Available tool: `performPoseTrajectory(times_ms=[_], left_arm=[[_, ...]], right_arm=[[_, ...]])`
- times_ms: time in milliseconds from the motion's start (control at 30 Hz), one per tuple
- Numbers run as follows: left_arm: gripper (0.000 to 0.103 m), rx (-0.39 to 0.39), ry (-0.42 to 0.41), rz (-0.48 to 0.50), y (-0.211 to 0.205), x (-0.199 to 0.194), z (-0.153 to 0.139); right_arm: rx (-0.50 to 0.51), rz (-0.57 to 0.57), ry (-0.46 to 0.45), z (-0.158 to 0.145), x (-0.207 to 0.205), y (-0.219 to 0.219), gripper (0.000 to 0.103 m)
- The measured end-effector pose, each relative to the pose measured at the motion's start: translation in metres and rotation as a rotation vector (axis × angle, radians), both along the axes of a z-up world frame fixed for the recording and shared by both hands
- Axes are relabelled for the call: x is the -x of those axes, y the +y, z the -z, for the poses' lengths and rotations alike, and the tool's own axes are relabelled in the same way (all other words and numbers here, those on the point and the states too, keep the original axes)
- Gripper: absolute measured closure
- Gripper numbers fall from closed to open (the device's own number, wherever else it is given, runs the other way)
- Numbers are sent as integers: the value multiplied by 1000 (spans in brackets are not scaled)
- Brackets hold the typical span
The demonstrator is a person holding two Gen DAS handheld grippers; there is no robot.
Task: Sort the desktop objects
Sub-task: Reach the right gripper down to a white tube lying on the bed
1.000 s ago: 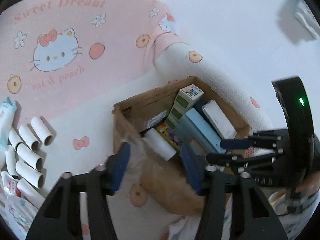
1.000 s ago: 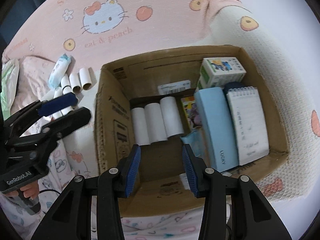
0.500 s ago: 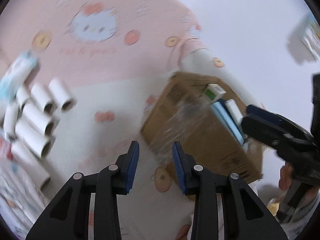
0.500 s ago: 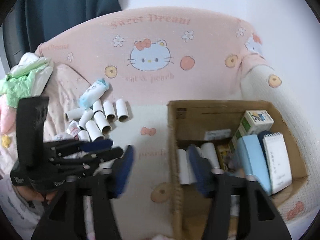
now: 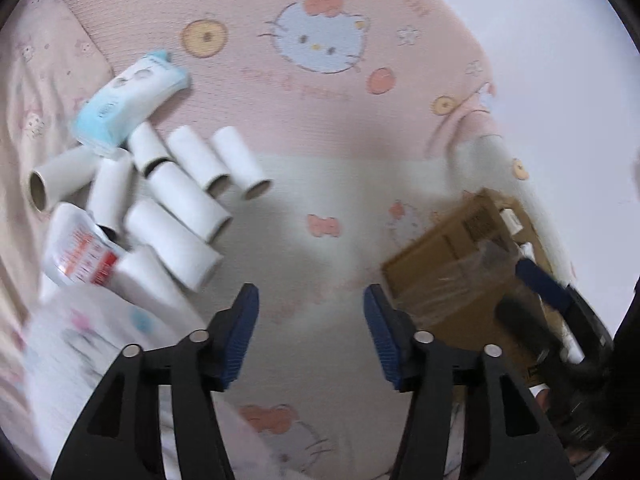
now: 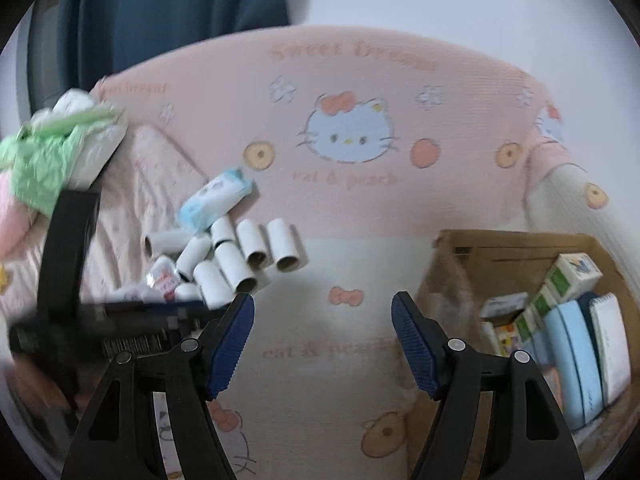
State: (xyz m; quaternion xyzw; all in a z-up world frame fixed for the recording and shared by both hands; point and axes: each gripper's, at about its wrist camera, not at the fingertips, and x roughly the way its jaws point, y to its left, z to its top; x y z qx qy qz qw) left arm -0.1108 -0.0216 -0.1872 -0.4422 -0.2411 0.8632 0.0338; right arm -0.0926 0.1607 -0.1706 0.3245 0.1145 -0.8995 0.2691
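Observation:
Several white paper rolls lie in a heap on the pink sofa seat, with a blue tissue pack and a red-and-white pack among them. The heap also shows in the right wrist view. A cardboard box at the right holds small boxes, a blue case and a notepad; it also shows in the left wrist view. My left gripper is open and empty above the seat between the heap and the box. My right gripper is open and empty above the seat, left of the box.
The sofa back with a cat print rises behind. A green and white cloth bundle lies on the left arm. A dark blue curtain hangs at the back left. The other gripper's body is at the left.
Both grippers have swung left, away from the box towards the heap of rolls. Both sets of jaws have opened wider. Neither holds anything.

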Motion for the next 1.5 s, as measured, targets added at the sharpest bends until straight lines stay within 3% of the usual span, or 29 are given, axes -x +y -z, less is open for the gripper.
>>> performPoseTrajectory(times_ms=[333,467,633,767,867,967,1200,1500], left_arm=[[39,-10,-160,-64,-80,31,-4],[39,-85,-234,-69,-96,41,8],[39,-4,-284,-53,-100,52,21],[39,-35,-291,-37,-102,59,32],[39,-2,-320,-24,-101,65,39],[45,-15,-360,-11,-101,67,50],[49,-21,-401,-35,-111,63,66],[51,-55,-473,-19,-108,62,83]], right_arm=[[-27,-49,-125,44,23,-41,34],[-79,-71,-166,74,30,-56,34],[-88,-160,-184,108,25,-69,34],[-107,-191,-221,133,23,-79,34],[-96,-214,-253,144,24,-85,34],[-113,-233,-286,156,27,-95,34],[-129,-304,-267,167,30,-116,34],[-80,-335,-393,179,50,-122,34]])
